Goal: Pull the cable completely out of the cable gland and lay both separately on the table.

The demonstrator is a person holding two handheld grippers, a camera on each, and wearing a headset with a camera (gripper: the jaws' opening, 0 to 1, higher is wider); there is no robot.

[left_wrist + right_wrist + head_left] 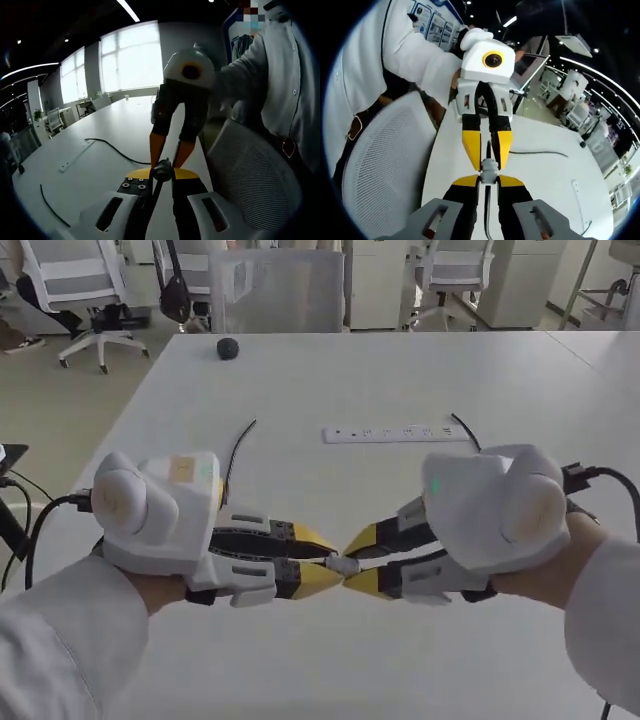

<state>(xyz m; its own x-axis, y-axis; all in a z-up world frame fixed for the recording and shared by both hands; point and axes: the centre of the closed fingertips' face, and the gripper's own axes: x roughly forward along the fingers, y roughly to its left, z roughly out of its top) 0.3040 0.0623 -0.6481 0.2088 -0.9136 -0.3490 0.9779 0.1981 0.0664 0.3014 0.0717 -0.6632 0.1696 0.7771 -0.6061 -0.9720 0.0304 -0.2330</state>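
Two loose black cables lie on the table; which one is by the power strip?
The right-hand cable, curving past the power strip's right end; the left-hand cable lies clear of it.

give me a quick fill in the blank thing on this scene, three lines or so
The cable gland sits ____ the tips of the left gripper and the right gripper.
Both grippers' jaw tips are coloured ____.
The power strip lying on the table beyond them is ____.
Missing words: between; yellow; white.
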